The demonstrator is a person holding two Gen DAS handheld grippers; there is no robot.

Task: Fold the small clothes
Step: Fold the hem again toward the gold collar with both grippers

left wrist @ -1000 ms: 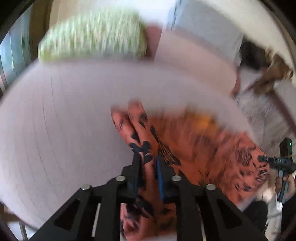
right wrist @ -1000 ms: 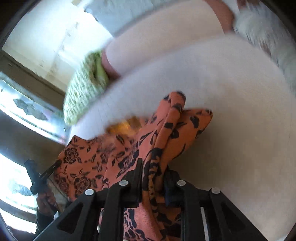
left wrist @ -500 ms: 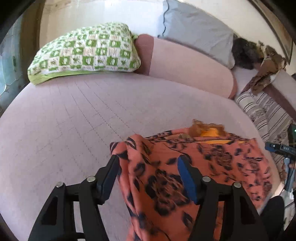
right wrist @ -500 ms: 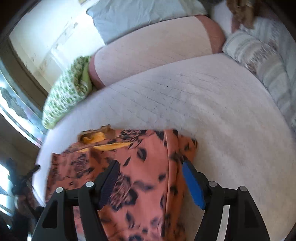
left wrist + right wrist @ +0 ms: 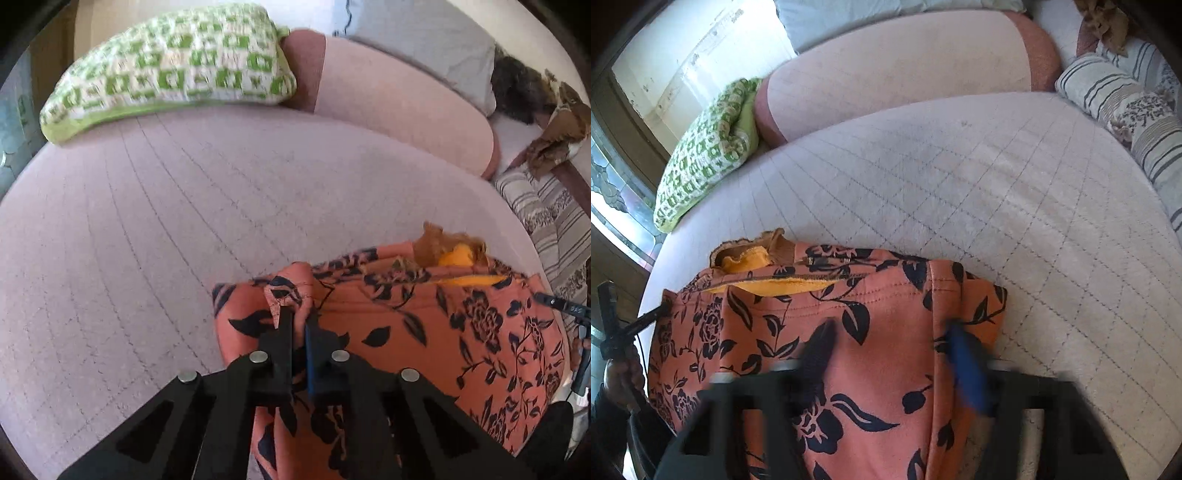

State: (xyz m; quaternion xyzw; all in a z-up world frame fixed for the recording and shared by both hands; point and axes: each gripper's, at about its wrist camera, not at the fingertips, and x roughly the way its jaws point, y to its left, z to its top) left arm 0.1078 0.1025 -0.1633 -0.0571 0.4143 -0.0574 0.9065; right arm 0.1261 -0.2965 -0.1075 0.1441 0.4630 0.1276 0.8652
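Broadly, a pale quilted mattress [image 5: 1015,192] fills both views, with a green-and-white checked pillow [image 5: 173,66] at its far edge. Near its front edge lies the orange garment with black flowers [image 5: 886,332], spread flat, its yellow lining [image 5: 746,260] showing at the open top. It looks soft, light and limp, so it should drape and slide unless taken by a hem or corner. The left gripper [image 5: 298,321] is fully closed, pinching a raised fold at the garment's left corner. The right gripper [image 5: 890,347] is blurred, its jaws closing with the right side of the cloth between them, not visibly pressing yet.
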